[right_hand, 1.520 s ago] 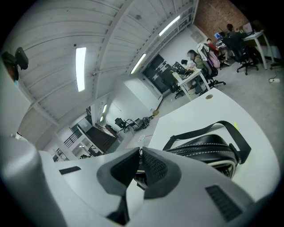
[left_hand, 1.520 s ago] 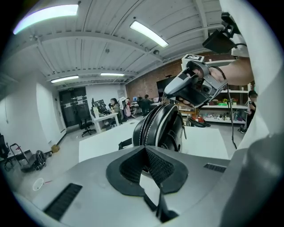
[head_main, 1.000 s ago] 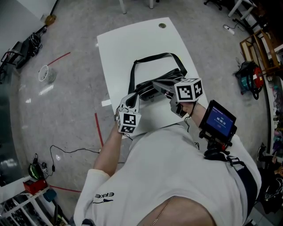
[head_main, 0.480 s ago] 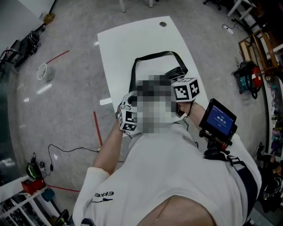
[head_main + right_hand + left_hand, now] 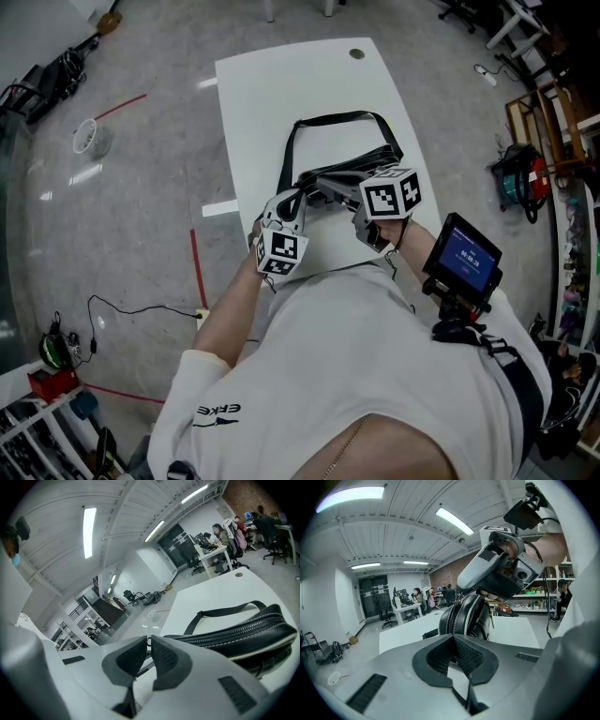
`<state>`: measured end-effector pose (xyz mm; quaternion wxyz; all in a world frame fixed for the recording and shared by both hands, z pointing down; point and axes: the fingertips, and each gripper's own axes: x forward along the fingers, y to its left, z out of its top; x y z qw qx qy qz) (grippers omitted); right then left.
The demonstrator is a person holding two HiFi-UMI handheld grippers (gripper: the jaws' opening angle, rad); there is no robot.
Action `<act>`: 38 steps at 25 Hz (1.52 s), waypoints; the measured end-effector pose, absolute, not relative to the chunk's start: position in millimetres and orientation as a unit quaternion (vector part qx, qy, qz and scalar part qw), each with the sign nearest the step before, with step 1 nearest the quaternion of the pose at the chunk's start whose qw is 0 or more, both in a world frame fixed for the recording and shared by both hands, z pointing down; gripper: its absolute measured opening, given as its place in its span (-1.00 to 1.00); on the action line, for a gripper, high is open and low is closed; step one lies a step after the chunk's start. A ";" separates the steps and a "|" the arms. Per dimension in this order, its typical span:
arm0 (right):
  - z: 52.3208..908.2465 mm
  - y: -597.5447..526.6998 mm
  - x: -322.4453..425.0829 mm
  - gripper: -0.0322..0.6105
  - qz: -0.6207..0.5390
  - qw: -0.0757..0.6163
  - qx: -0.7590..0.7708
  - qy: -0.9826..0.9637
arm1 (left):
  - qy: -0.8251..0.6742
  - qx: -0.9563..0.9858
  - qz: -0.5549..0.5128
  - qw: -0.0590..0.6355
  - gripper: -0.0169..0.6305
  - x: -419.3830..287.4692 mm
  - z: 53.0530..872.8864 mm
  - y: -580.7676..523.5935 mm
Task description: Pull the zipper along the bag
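White bench [image 5: 253, 103], black bag [image 5: 253, 632] — prob. soft, light; left tongs [image 5: 452, 641] clamp its end, right tongs [image 5: 146, 645] nip zipper pull [image 5: 149, 641].

You've bare table [image 5: 248, 103] at upper left and beyond the strap [image 5: 330, 118] at top centre; the bag [image 5: 370, 161] fills mid-frame, and your left gripper [image 5: 296, 194] and right gripper [image 5: 317, 185] crowd its near end, little room between them

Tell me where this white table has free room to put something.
Free: the table's far end between strap and grommet hole, and the strip left of the bag. Crowded: near end, where left gripper and right gripper grip the bag.
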<state>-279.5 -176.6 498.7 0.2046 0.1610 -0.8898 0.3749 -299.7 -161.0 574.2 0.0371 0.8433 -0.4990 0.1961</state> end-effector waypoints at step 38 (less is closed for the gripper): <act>525.0 -163.9 -288.9 -0.81 0.345 0.283 0.157 -0.881 | -0.497 0.851 0.165 0.030 -0.94 -272.7 569.1 -164.2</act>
